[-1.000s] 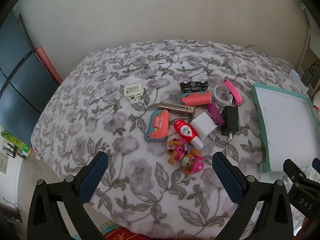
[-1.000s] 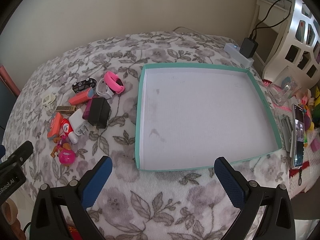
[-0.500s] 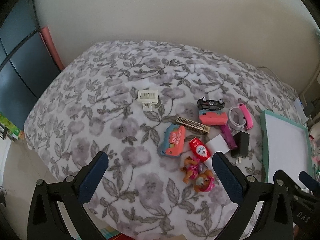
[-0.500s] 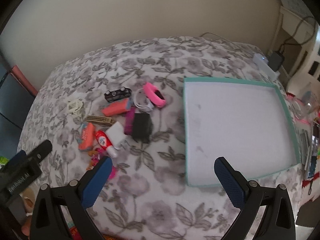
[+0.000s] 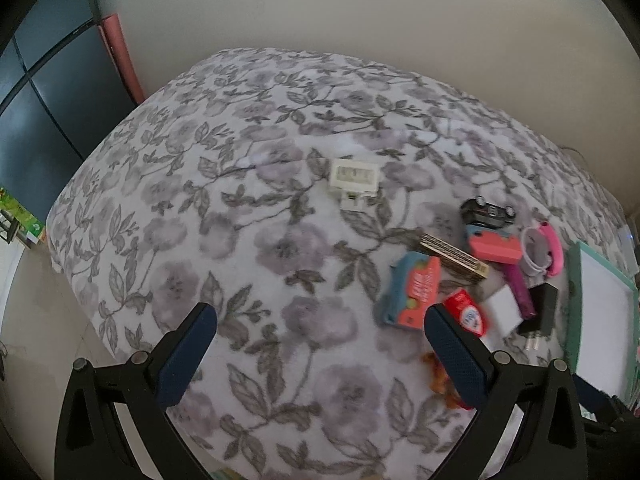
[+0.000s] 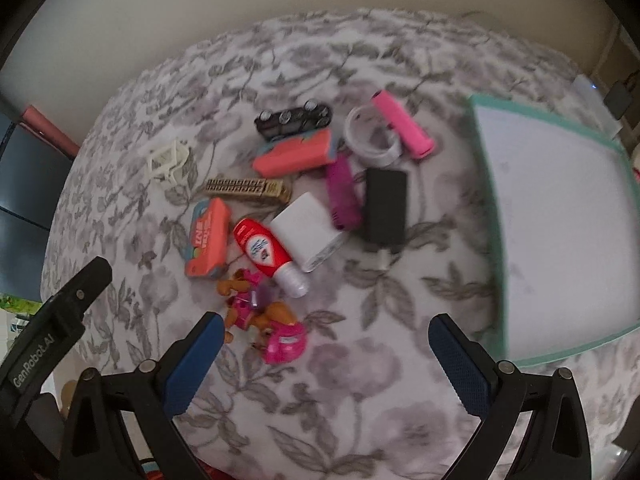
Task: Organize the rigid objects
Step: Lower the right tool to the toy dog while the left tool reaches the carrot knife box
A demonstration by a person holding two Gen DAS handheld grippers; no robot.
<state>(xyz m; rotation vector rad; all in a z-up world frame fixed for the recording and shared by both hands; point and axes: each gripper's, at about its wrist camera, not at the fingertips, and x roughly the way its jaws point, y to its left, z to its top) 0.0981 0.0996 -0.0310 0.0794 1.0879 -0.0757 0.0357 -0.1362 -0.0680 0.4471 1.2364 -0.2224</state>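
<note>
Hovering over bed: right gripper (image 6: 322, 356) fingers spread wide, empty; toy pup (image 6: 266, 326) just ahead of left finger. Best centre, descend squarely. Left gripper (image 5: 320, 346) equally open, empty.

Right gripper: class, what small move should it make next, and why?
Probably ease the right gripper down onto the pink toy figure. Its jaws are open and empty, the figure lies nearest between them, and the teal tray beside the pile holds nothing.
</note>
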